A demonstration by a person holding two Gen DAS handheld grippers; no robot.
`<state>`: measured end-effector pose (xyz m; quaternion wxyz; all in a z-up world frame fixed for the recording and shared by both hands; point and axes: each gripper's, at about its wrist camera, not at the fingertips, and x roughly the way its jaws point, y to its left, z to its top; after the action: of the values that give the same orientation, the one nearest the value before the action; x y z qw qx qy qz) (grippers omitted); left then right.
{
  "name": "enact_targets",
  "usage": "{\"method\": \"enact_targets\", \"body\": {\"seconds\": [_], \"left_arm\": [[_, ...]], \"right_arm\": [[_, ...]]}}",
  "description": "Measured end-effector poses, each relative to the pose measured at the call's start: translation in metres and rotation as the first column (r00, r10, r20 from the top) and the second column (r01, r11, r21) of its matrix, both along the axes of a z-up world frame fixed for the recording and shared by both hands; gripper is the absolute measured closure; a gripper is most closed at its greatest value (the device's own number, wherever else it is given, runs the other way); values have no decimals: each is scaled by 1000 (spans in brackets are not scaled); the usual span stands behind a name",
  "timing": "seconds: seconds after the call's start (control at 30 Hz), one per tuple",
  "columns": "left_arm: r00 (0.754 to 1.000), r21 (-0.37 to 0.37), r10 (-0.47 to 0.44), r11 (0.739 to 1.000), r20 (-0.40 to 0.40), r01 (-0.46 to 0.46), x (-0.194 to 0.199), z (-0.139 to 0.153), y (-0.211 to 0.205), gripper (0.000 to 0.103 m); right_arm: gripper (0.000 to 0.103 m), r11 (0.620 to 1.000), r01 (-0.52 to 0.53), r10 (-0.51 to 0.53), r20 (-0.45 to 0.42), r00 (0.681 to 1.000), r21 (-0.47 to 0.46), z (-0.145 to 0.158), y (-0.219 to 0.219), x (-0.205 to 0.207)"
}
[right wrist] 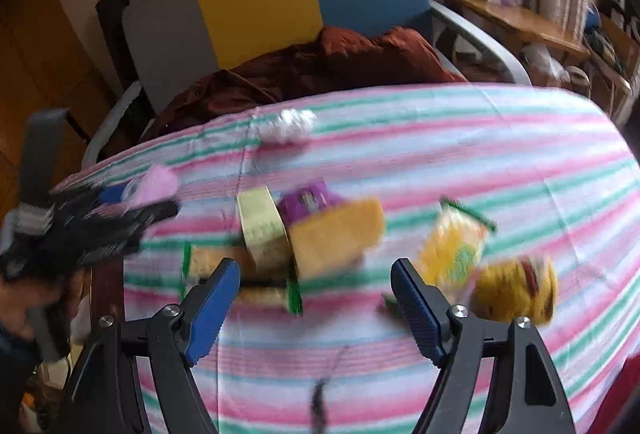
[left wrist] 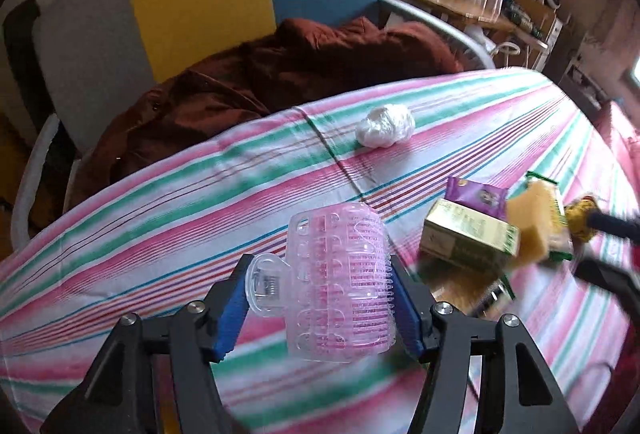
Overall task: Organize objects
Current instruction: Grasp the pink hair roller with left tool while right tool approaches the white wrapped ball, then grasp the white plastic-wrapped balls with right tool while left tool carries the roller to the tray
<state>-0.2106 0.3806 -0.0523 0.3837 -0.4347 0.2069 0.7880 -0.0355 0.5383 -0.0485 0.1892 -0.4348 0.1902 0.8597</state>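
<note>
Pink hair roller point(left wrist: 340, 282) sits clamped in our left gripper point(left wrist: 320, 304); right gripper point(right wrist: 316, 308) gapes empty; next, we carry it to the pile.

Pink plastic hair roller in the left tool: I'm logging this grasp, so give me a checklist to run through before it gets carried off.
1. Pink plastic hair roller between the left tool's blue pads: ok.
2. Roller's clear clip clear of the pads: not ok, against the left pad.
3. Striped tablecloth beside the roller free: ok.
4. Right tool empty, open: ok.
5. Green box, yellow sponge pile apart from roller: ok.
</note>
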Motion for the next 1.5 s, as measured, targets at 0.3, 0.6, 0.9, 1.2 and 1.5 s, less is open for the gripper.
{"method": "enact_targets", "body": {"seconds": [0.3, 0.6, 0.9, 1.2, 1.5], "left_arm": [[998, 98, 66, 993, -12, -64, -6, 37, -81, 39], [988, 123, 145, 981, 49, -150, -12, 31, -134, 39], [977, 144, 192, 968, 87, -203, 5, 28, -158, 39], [936, 196, 327, 917, 127, -347, 33, 41, -221, 39], [918, 232, 378, 888, 122, -397, 57, 48, -265, 39]], "right_arm": [[24, 996, -94, 92, 125, 988, 7, -25, 31, -126], [32, 997, 6, 11, 227, 974, -77, -69, 68, -189], [61, 981, -189, 193, 171, 966, -40, -40, 7, -152], [77, 932, -360, 360, -2, 933, -33, 17, -87, -92], [63, 984, -171, 173, 31, 984, -44, 18, -40, -76]]}}
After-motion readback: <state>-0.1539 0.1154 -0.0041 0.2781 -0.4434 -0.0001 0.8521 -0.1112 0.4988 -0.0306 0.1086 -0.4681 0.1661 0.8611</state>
